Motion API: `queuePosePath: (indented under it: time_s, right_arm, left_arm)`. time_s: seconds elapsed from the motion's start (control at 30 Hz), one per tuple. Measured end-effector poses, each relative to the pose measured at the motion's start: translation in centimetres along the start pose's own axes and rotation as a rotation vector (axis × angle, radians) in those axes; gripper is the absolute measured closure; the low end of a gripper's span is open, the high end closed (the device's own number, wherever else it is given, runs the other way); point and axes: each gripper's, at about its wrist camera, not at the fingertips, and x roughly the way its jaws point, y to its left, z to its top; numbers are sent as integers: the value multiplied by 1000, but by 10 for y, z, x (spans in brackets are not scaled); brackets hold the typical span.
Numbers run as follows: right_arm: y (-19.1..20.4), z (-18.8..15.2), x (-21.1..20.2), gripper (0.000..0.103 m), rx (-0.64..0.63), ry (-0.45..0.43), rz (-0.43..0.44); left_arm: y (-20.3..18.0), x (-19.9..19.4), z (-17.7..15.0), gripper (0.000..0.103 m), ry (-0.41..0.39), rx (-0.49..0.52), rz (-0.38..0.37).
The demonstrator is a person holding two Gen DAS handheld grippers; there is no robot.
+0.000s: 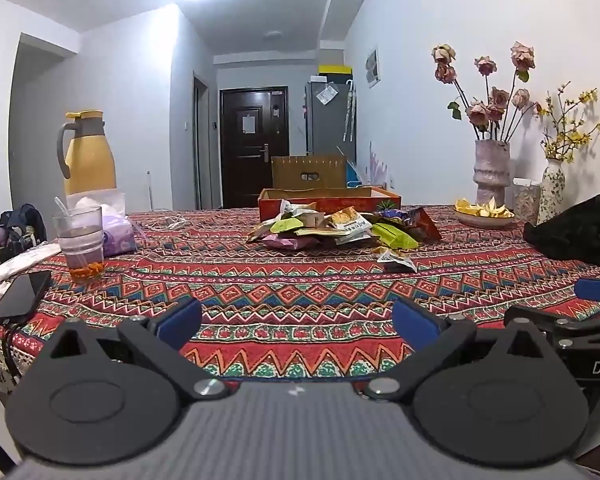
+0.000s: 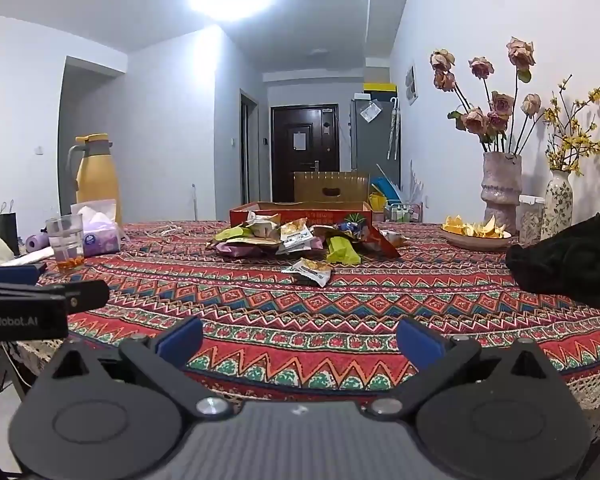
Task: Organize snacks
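A pile of snack packets lies in the middle of the patterned table. One loose white packet lies nearer than the pile. A shallow red cardboard box stands just behind the pile. My left gripper is open and empty over the table's near edge, well short of the snacks. My right gripper is open and empty too, beside the left one, which shows at the left edge of the right wrist view.
On the left stand a glass, a tissue pack, a yellow jug and a phone. On the right are a bowl of peels, two flower vases and a black cloth heap.
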Motion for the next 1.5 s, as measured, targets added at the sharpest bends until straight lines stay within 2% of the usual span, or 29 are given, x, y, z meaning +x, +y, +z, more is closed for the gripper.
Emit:
queuePosePath:
  time_s: [1.5]
  right_arm:
    - [4,-5,-1,0,2,2,-7]
  left_arm:
    - [-2,-1,-6,0,4,19,17]
